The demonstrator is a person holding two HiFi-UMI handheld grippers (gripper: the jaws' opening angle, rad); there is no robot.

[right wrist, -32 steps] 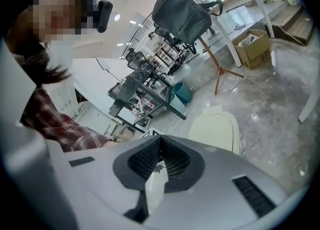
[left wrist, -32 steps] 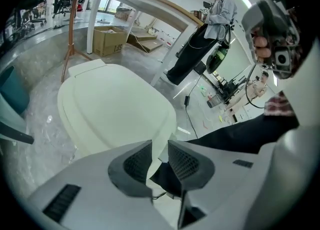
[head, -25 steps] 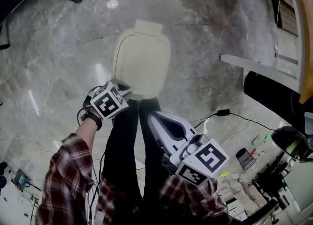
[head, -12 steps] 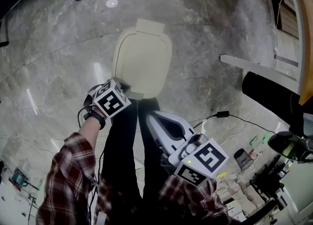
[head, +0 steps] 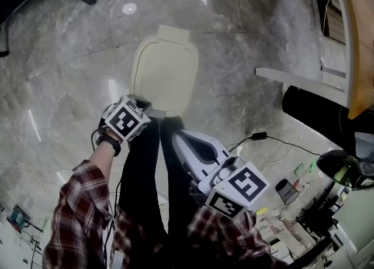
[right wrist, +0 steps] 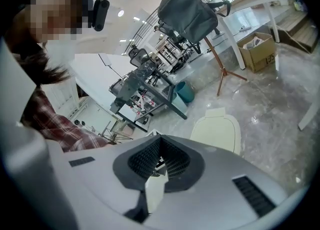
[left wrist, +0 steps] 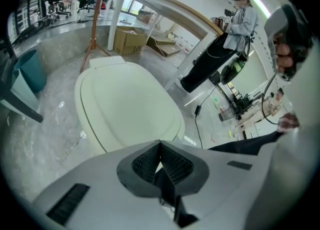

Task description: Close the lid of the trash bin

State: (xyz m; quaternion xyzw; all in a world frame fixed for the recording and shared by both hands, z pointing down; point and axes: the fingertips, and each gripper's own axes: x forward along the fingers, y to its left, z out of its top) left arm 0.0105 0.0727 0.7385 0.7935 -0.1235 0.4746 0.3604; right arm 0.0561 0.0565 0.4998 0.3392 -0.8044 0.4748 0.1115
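The trash bin lid point(head: 163, 75) lies shut at upper centre. My left claw point(left wrist: 160, 148) is pinched closed, empty, by its lower edge. My right claw point(right wrist: 159, 143), lower right, is closed and empty too.

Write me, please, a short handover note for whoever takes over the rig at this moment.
Left gripper: shut, empty, by the near edge of the trash bin lid; contact cannot be told.
Right gripper: shut, empty, held back, apart from the lid.
Lid: cream, lying flat on the bin, straight ahead on the floor.
Done: the lid looks closed.
Left: probably just confirm it sits fully down, then draw the left gripper away.
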